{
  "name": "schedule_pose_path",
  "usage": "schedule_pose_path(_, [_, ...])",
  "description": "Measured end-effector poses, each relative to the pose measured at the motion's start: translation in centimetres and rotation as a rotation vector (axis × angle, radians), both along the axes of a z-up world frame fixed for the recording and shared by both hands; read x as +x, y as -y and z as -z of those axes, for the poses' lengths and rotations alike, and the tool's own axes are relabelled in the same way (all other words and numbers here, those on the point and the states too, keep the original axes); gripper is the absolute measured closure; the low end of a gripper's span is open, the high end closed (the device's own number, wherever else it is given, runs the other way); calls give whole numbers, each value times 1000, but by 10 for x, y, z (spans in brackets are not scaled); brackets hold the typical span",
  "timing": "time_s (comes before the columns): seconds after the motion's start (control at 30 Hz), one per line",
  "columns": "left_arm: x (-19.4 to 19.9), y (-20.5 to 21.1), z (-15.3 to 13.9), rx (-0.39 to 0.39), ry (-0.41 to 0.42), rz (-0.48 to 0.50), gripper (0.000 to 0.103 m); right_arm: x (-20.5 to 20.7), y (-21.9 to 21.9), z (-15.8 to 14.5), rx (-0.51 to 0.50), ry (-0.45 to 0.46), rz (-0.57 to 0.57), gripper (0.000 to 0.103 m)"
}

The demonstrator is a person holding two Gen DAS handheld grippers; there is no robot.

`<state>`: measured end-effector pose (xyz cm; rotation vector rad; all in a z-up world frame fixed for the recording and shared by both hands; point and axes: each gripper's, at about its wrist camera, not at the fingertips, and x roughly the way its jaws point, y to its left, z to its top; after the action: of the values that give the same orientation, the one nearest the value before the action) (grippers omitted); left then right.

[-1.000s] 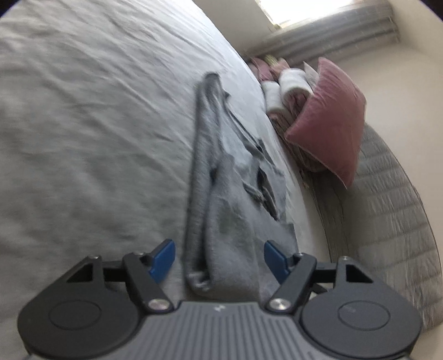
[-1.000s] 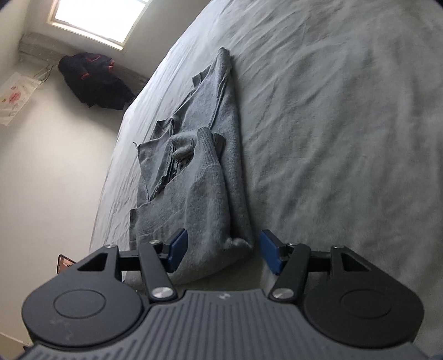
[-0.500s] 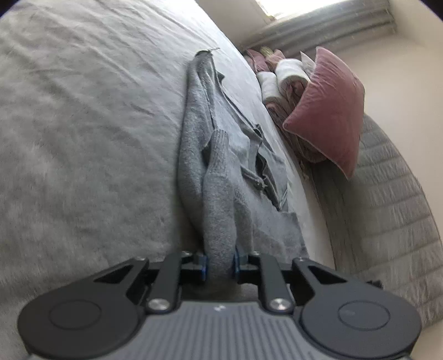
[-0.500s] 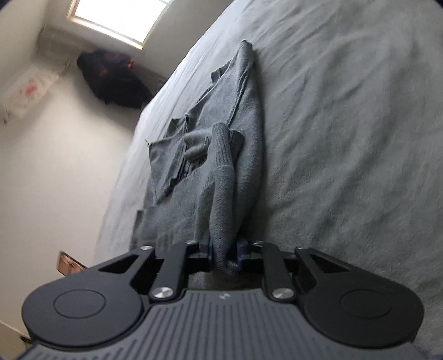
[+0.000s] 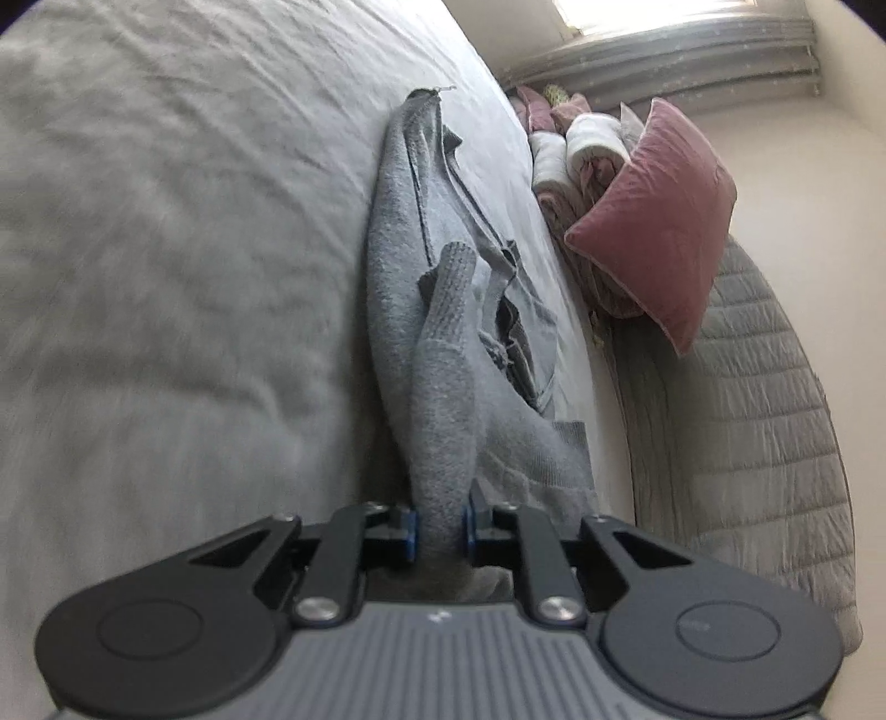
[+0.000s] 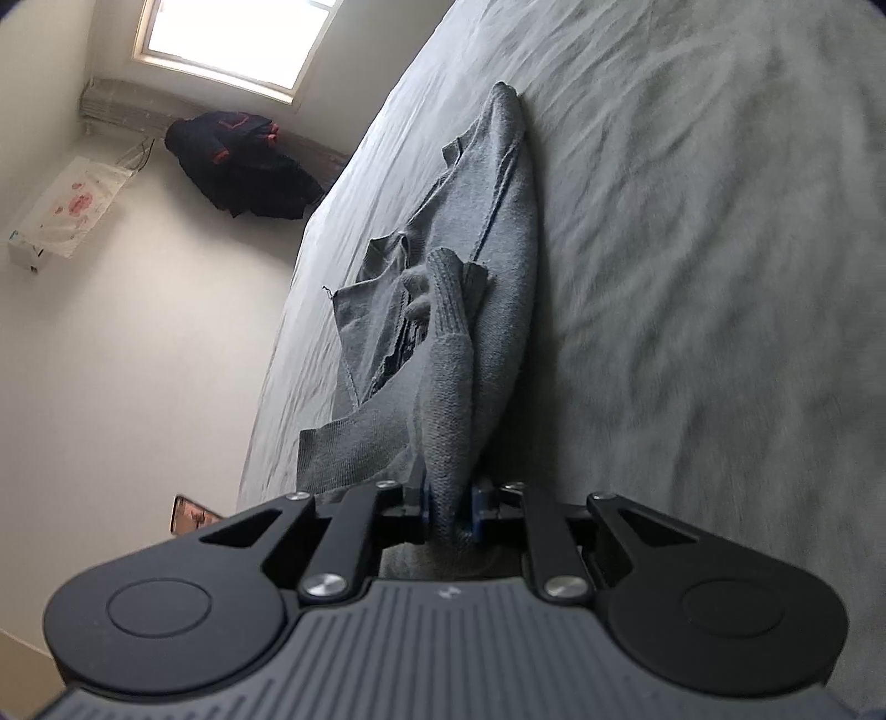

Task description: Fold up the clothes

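Observation:
A grey knit sweater [image 5: 437,310] lies partly folded in a long strip on the grey bed sheet [image 5: 166,277]. My left gripper [image 5: 440,529] is shut on one end of the sweater, the knit bunched between its blue pads. In the right wrist view the same grey sweater [image 6: 476,310] stretches away over the bed sheet [image 6: 720,277], and my right gripper [image 6: 451,512] is shut on its other end. A ribbed cuff lies on top near the sweater's middle in both views. The pinched cloth rises off the sheet at each gripper.
A pink cushion [image 5: 659,216] and rolled bedding [image 5: 570,144] sit by the quilted headboard [image 5: 747,421]. A dark jacket [image 6: 243,160] hangs below the window [image 6: 238,39], beside a white wall. A small object [image 6: 191,512] lies past the bed's edge.
Both grippers went from open around the sweater's ends to shut on them. The pinched cloth has since lifted slightly, and the left view has shifted a little.

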<state>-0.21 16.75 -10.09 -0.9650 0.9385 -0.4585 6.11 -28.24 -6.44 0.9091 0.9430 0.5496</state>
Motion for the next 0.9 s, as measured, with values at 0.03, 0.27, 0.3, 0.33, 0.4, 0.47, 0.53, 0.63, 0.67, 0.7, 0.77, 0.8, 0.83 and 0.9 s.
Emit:
schedule_pose_path(0.03, [-5, 0, -1, 3, -6, 10, 89, -4, 1, 0, -1, -4, -5, 87])
schedule_pose_path(0.27, [-48, 0, 0, 38, -19, 85, 88, -24, 6, 2, -40, -30, -60, 87])
schedule_pose_path(0.3, [-52, 0, 0, 36, -22, 90, 88, -28, 8, 4, -41, -36, -65, 87])
schedule_pose_path(0.33, [-56, 0, 1, 36, -24, 97, 88, -32, 10, 6, -42, -42, -70, 87])
schedule_pose_path(0.4, [-63, 1, 1, 48, -28, 113, 88, -37, 12, 7, -49, -41, -86, 87])
schedule_pose_path(0.47, [-64, 3, 2, 87, -21, 135, 85, -46, 12, 4, -79, -12, -111, 86])
schedule_pose_path(0.53, [-61, 4, 2, 119, -2, 154, 83, -52, 11, -1, -126, 38, -133, 81])
schedule_pose_path(0.63, [-54, 1, 1, 105, -5, 162, 76, -48, 7, -6, -185, 75, -147, 74])
schedule_pose_path(0.67, [-53, 0, -2, 111, 3, 156, 68, -52, 6, -6, -206, 87, -153, 72])
schedule_pose_path(0.7, [-52, 0, -7, 127, 23, 148, 64, -55, 8, -10, -230, 106, -152, 69])
schedule_pose_path(0.77, [-52, -1, -18, 171, 71, 124, 52, -60, 13, -18, -279, 149, -137, 62])
schedule_pose_path(0.8, [-52, -1, -22, 194, 91, 106, 50, -60, 15, -23, -288, 170, -117, 60])
schedule_pose_path(0.83, [-52, 0, -27, 217, 111, 89, 49, -60, 17, -27, -296, 190, -97, 60])
schedule_pose_path(0.9, [-48, 1, -33, 250, 142, 68, 49, -67, 25, -26, -289, 209, -66, 60])
